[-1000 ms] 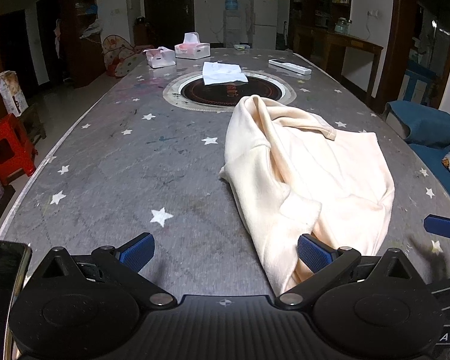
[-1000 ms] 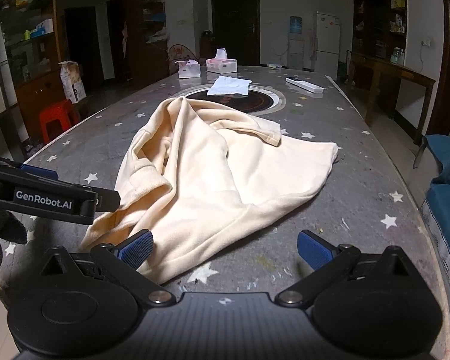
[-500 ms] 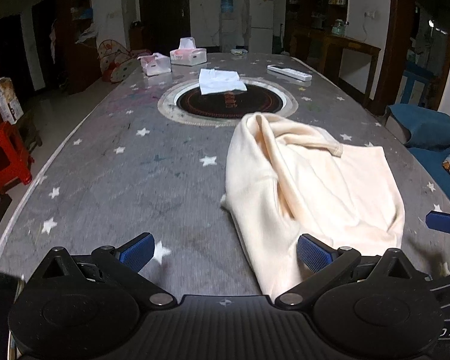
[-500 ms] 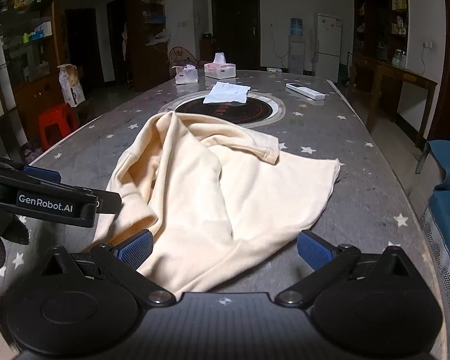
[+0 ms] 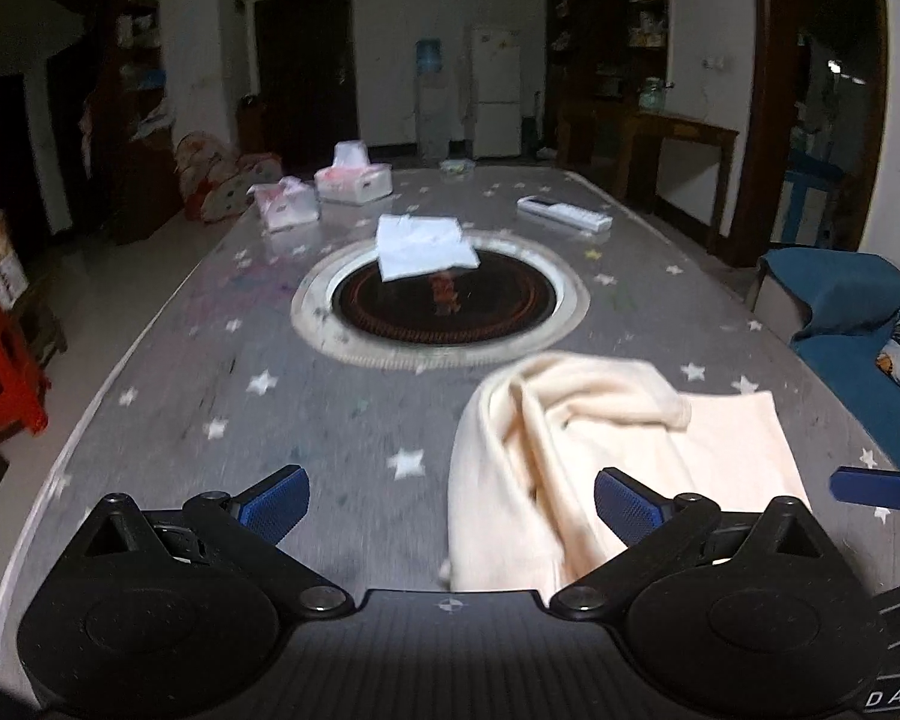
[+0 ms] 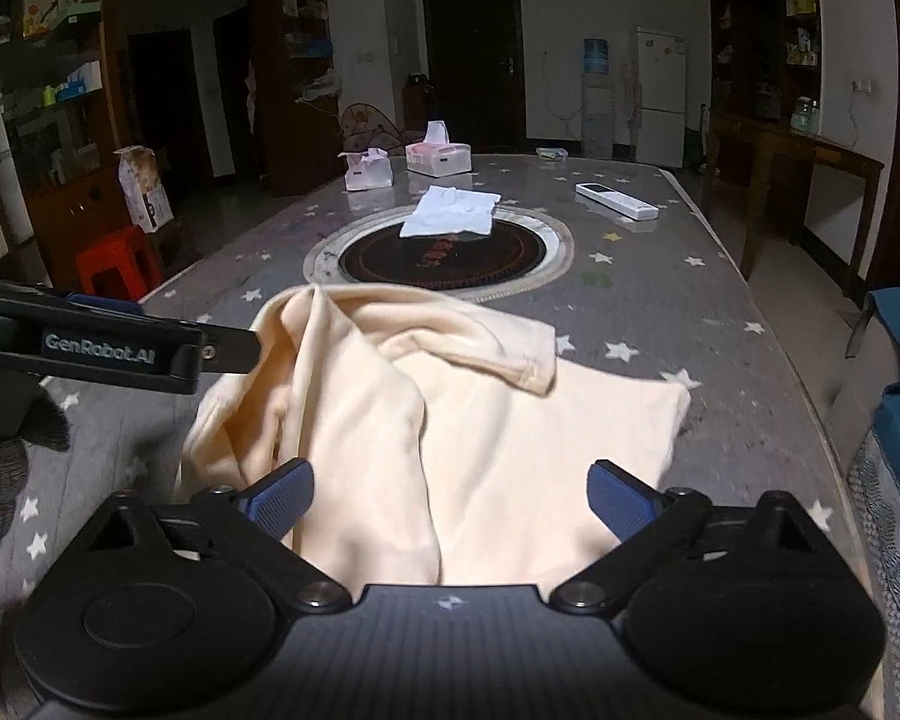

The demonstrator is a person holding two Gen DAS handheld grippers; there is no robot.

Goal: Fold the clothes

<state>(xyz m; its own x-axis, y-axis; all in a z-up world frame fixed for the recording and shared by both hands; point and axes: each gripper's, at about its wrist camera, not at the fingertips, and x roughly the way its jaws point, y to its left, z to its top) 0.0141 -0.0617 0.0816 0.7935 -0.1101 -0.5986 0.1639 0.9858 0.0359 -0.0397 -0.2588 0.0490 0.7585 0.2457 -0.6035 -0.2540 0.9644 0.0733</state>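
A cream garment [image 5: 600, 450] lies crumpled on the grey star-patterned table [image 5: 270, 420], with one sleeve folded across it. In the right wrist view the cream garment [image 6: 480, 420] fills the near middle. My left gripper [image 5: 450, 501] is open and empty, with its right finger over the garment's left edge. My right gripper [image 6: 450, 495] is open and empty, low over the garment's near edge. The left gripper's body [image 6: 120, 348] shows at the left of the right wrist view. A right fingertip [image 5: 870, 487] shows at the right edge of the left wrist view.
A folded white cloth [image 5: 426, 243] lies on the round dark inset [image 5: 444, 300] at the table's middle. Two tissue boxes [image 5: 354, 180] and a white remote [image 5: 564, 215] sit at the far end. A blue sofa [image 5: 840, 324] stands right, a red stool [image 5: 0, 372] left.
Both grippers have risen and drawn back toward the table's near edge, so the garment sits lower and nearer in both views. The garment lies as before. Both grippers stay open.
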